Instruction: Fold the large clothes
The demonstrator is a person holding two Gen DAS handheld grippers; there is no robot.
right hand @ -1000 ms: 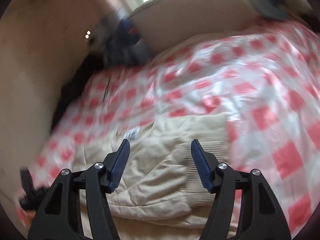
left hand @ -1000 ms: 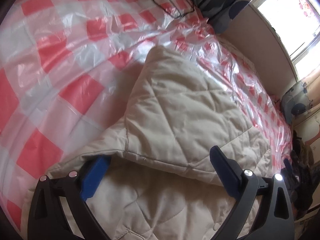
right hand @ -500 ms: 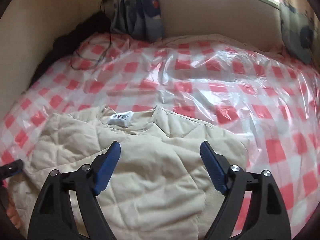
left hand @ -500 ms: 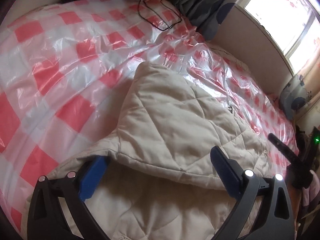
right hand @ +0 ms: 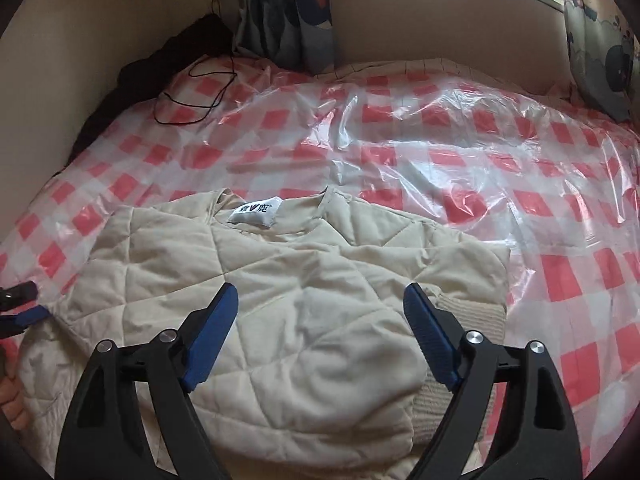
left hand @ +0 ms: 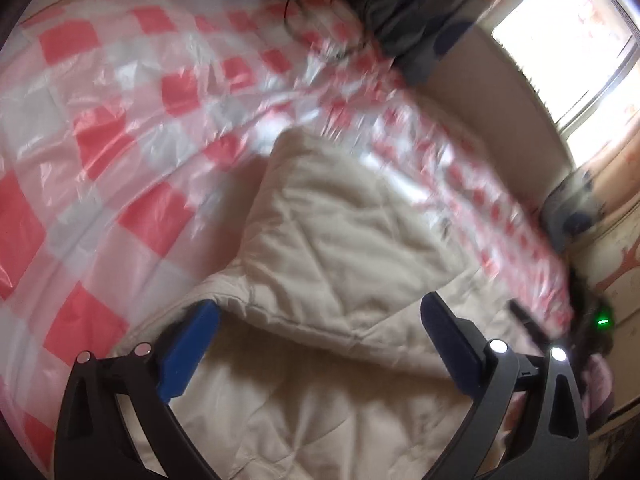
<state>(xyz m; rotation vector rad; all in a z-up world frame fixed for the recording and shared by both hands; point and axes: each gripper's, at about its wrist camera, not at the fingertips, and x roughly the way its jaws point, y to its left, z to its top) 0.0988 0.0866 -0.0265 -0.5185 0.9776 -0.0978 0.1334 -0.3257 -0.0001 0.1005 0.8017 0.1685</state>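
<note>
**Item: cream quilted jacket, part-folded, on bed — both hand-held grippers free**

1. Left hand-held gripper [left hand: 320, 320]. Jaws wide apart, nothing between them. We hold it low over the jacket's near edge, pointed along the bed toward the window [left hand: 568, 52]. Its view is smeared now where it was sharp half a second ago, so we judge it to be swinging; the framing of the garment has barely shifted.

2. Right hand-held gripper [right hand: 320, 312]. Jaws wide apart, empty. One second ago it looked across a bunched sleeve and ribbed cuff; now it hovers level over the chest, facing the collar.

3. Quilted jacket [right hand: 280, 300]. Lies flat on the bed, neck label [right hand: 256, 212] upward, collar toward the far wall. A sleeve or side panel is folded inward over the body, with the ribbed cuff [right hand: 472, 316] showing beside the right jaw. We read this as one fold laid down and released; the next fold is not yet begun.

4. Red-checked plastic sheet [right hand: 440, 152]. Covers the bed beneath the jacket.

5. Black cable [right hand: 192, 96]. Far corner, well apart from the garment.
</note>
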